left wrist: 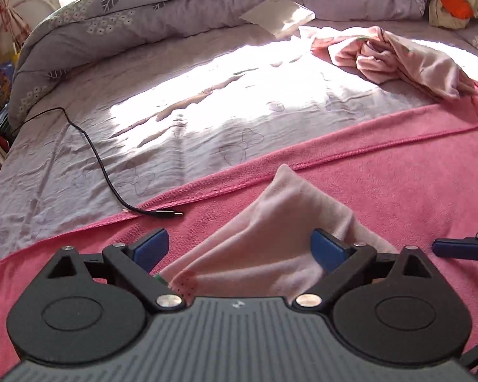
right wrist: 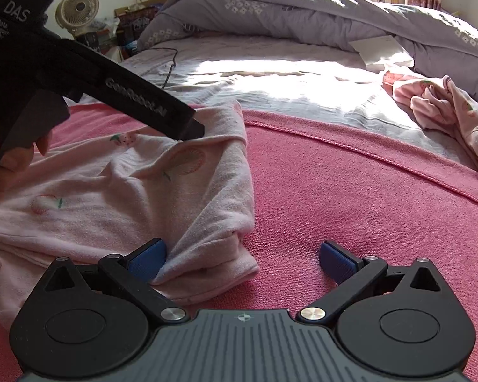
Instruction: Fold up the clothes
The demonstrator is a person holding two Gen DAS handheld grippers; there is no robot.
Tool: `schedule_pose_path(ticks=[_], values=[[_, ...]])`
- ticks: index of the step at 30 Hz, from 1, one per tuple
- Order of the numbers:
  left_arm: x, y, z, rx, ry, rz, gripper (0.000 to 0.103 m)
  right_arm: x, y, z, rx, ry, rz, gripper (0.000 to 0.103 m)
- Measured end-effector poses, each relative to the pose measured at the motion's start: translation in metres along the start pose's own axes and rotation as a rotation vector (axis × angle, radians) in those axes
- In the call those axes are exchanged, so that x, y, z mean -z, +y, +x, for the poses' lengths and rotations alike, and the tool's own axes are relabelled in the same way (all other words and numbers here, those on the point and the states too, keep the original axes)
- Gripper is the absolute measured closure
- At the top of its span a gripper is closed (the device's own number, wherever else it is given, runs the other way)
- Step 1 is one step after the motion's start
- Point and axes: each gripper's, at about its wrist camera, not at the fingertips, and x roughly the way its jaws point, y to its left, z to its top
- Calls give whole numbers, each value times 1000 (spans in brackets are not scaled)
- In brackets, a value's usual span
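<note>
1. Your right gripper is sitting with jaws spread wide and nothing clamped; the left pad is touching the folded corner of the pale pink garment, the right pad is over bare pink towel. If you're closing from here, you're likely pinching only the top layer and the fold is peeling apart.
2. Your left gripper is also released, jaws wide, with a peak of the garment standing between the pads and not pressed. Moving on from here is risking a pad snagging that cloth and dragging the fold open.
3. The garment is lying on the towel, at its left part in the right wrist view, bunched near the top edge. Pressing it flat unevenly is locking in creases.
4. The black cable is trailing onto the towel's edge near the garment; a sweep is risking hooking it.
5. The second pink garment is crumpled farther back on the bed, partly on the towel. Tugging the towel is shifting both pieces.
</note>
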Motion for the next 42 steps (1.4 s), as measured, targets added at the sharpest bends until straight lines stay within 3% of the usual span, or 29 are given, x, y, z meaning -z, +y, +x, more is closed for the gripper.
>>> schedule_pose_path(ticks=[2, 4, 6, 8, 9, 13, 16, 18, 22, 25, 26, 27, 34, 42], values=[[-4, -2, 10, -27, -16, -27, 0, -8, -3, 1, -12, 49, 11, 5], [-10, 4, 16, -32, -18, -83, 0, -11, -8, -4, -37, 83, 25, 17], [-16, 10, 21, -26, -11, -117, 0, -14, -18, -11, -112, 141, 90, 50], [-20, 14, 25, -11, 2, -122, 0, -16, -27, -18, -190, 200, 158, 69], [-22, 16, 25, -2, 11, -124, 0, -17, -34, -20, -231, 236, 186, 71], [-25, 26, 15, 29, 12, -117, 1, -22, -81, -17, -436, 323, 344, 66], [-25, 31, 15, 49, 19, -145, 1, -33, -119, -1, -553, 310, 459, 52], [-24, 34, 15, 63, 25, -165, 1, -50, -130, 19, -612, 310, 456, 46], [-22, 42, 22, 109, 52, -267, 2, -78, -110, 71, -653, 355, 336, 46], [-21, 44, 30, 88, 79, -289, 1, -80, -109, 98, -690, 344, 408, 57], [-20, 43, 32, 81, 83, -287, 0, -79, -111, 106, -701, 352, 465, 77], [-20, 42, 34, 74, 86, -285, 0, -77, -111, 109, -685, 375, 464, 89], [-21, 39, 43, 48, 91, -287, 0, -60, -122, 102, -725, 504, 609, 91], [-21, 31, 45, 51, 85, -259, 0, -62, -124, 89, -776, 568, 556, 90]])
